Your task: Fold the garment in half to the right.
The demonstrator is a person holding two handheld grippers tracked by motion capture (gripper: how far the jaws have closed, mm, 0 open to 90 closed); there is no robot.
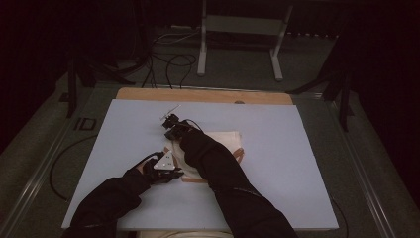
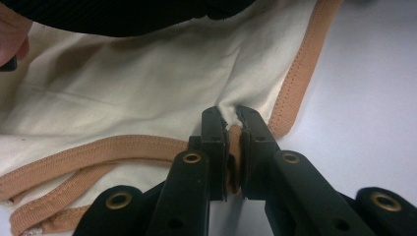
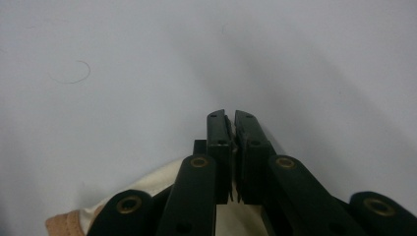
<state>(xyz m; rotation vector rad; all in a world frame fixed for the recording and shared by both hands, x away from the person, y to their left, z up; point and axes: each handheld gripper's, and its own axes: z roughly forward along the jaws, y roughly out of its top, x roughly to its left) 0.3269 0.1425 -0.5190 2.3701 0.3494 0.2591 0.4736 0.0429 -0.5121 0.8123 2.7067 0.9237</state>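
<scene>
Dim room, seen from above. A pale blue-grey sheet (image 1: 277, 163), smooth and matte, covers most of a table; a strip of bare wood (image 1: 203, 95) shows along its far edge. Near the middle of the sheet lies a cream cloth (image 1: 225, 139), folded flat, w/ a tan-orange stitched band round its edges. It sits just right of centre and partly under the person's right forearm.

Two arms in black ribbed sleeves come in from the near edge. The left gripper (image 1: 173, 173) sits at the cloth's near-left corner, its grey three-cornered plate facing up. In the left gripper view the left gripper (image 2: 232, 123) has its black jaws pressed together on the cloth (image 2: 147, 88): they pinch a fold where the tan band (image 2: 98, 147) meets the cream weave. The weave is fine and soft, creased toward the pinch; the band is ribbed, w/ a visible row of stitches. Brass-coloured rivets dot the jaw arms.

The right gripper (image 1: 171, 121) reaches over the cloth to its far-left side, a thin pale cable trailing off beyond it. In the right gripper view the right gripper (image 3: 230, 115) has its jaws drawn together w/ a hairline gap at the tips, over bare sheet (image 3: 123, 73); the cloth (image 3: 162, 184) shows just behind and below them, and whether any of it is caught lower down I can't tell. No writing or labels readable.
</scene>
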